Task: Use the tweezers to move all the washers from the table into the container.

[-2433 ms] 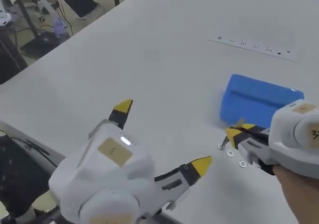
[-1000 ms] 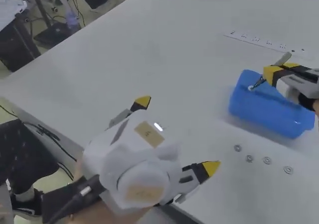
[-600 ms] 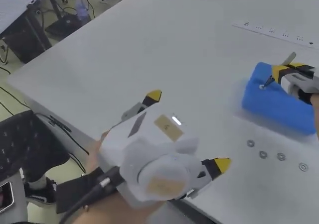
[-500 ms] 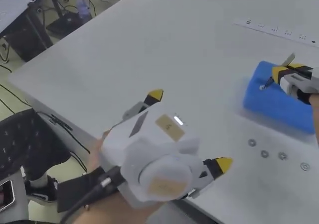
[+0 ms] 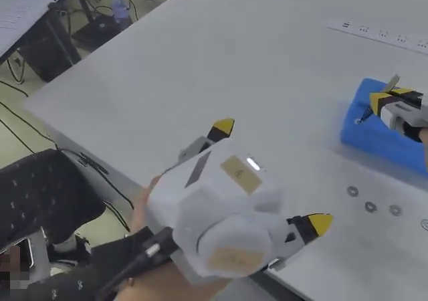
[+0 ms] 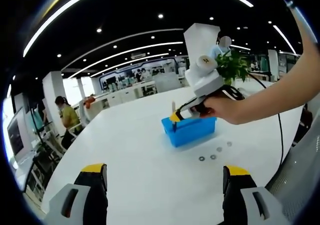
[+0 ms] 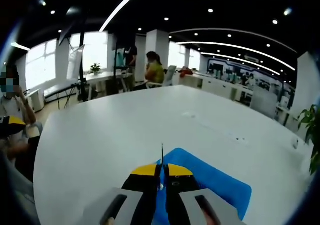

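Since 2.4 s ago the right gripper [image 5: 382, 102] has left the washers [image 5: 370, 207] and gone up over the blue container [image 5: 374, 137]. It was low on the table [image 5: 234, 60] on your side of the container. Your head has also swung, so much of the shift in the picture is the camera.

- Right gripper: jaws closed on the tweezers [image 5: 365, 117], nothing else in them. In the right gripper view the tweezers run straight out between the jaws.
- Tweezers: points dip toward the container's far-left corner, inside or just above its rim. Whether they have a washer pinched is too small to tell.
- Left gripper [image 5: 271, 174]: jaws wide apart, holding nothing. It hangs well to the left of the container on your side, clear of the work.
- Washers: 4 lie flat on the table in the left gripper view, in a loose row on your side of the container, near it but not touching. The row runs roughly along the container's long side. In the head view the 4th sits at the frame's edge.

Judgement: the next pick turns on that direction. From the container, the row is back toward you and down, so the right gripper must retreat over the near wall. The washer at the row's left end looks nearest the tweezers. Your left gripper's right jaw sits close to that same end, so keep it back.
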{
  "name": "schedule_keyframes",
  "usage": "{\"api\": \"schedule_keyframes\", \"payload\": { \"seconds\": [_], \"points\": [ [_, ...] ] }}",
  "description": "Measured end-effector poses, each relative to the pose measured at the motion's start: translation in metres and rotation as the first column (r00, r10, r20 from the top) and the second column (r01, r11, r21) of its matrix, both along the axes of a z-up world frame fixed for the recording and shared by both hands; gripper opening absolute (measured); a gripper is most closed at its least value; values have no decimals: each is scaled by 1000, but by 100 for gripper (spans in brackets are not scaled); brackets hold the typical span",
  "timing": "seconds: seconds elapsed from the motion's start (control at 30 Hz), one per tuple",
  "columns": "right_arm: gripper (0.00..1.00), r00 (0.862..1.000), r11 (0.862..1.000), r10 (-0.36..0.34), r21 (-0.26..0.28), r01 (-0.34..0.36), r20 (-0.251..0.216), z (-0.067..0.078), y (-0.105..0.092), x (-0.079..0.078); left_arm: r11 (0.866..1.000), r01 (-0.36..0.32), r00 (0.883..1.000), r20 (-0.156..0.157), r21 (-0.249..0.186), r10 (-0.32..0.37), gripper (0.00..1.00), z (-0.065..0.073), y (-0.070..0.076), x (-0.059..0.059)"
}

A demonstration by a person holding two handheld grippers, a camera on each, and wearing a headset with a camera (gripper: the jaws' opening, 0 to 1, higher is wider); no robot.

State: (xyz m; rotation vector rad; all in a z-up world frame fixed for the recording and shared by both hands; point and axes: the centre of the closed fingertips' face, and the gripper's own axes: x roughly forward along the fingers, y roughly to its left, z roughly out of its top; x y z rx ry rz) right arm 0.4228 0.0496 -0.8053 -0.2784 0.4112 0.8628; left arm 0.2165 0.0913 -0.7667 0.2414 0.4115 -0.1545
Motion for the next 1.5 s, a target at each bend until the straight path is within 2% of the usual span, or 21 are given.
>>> {"api": "schedule_keyframes", "payload": {
  "seconds": [0.13, 0.17, 0.5, 0.57, 0.6, 0.63, 0.67, 0.73, 0.97, 1.03, 1.13, 1.2, 1.37, 1.5],
  "points": [
    [1, 1000, 1000, -1, -10, 1, -16, -8, -2, -3, 1000, -4, 1000, -9, 10, 4, 99, -2, 1, 0],
    [1, 1000, 1000, -4, 4, 4, -11, -7, -3, -4, 1000, -4, 1000, -8, 10, 4, 99, -1, 1, 0],
    [2, 1000, 999, 23, -26, -23, 7, -8, -2, -6, 1000, 2, 1000, -18, 15, -2, 99, -3, 0, 0],
    [2, 1000, 999, 25, -33, -25, -1, -7, -1, -5, 1000, 1, 1000, -20, 18, -1, 99, -4, 0, -1],
    [2, 1000, 999, 25, -32, -25, 0, -5, -1, -6, 1000, 0, 1000, -17, 21, 0, 99, -3, 0, 0],
    [2, 999, 1000, 26, -2, -26, 22, 3, 0, -4, 1000, -2, 1000, -13, 21, 3, 99, -3, 1, 0],
    [2, 1000, 1000, 25, 3, -25, 19, 6, -1, -4, 1000, -5, 1000, -13, 20, 5, 99, -2, 2, 0],
    [2, 1000, 1000, 21, 5, -21, 12, 10, -3, -4, 1000, -11, 1000, -11, 22, 11, 99, -2, 3, 0],
    [2, 999, 1000, 2, 24, -3, 36, 29, -15, -11, 999, -6, 1000, -12, 38, 6, 99, -2, 3, -1],
    [2, 999, 999, -1, 43, -1, 40, 38, -19, -16, 999, -14, 1000, -10, 42, 14, 99, -2, 4, -1],
    [2, 999, 998, -1, 63, -1, 37, 45, -22, -23, 999, -26, 1000, 14, 25, 26, 99, 3, 6, -1],
    [2, 1000, 995, 4, 102, -6, 25, 54, -25, -34, 999, -32, 999, 19, 16, 32, 99, 5, 7, 0],
    [2, 1000, 993, 16, 118, -18, 20, 60, -30, -57, 999, -39, 999, 23, 22, 38, 99, 5, 8, -1],
    [2, 999, 989, 42, 139, -42, 3, 59, -32, -76, 999, -40, 999, 26, 22, 40, 99, 6, 9, -1]
  ]
}}
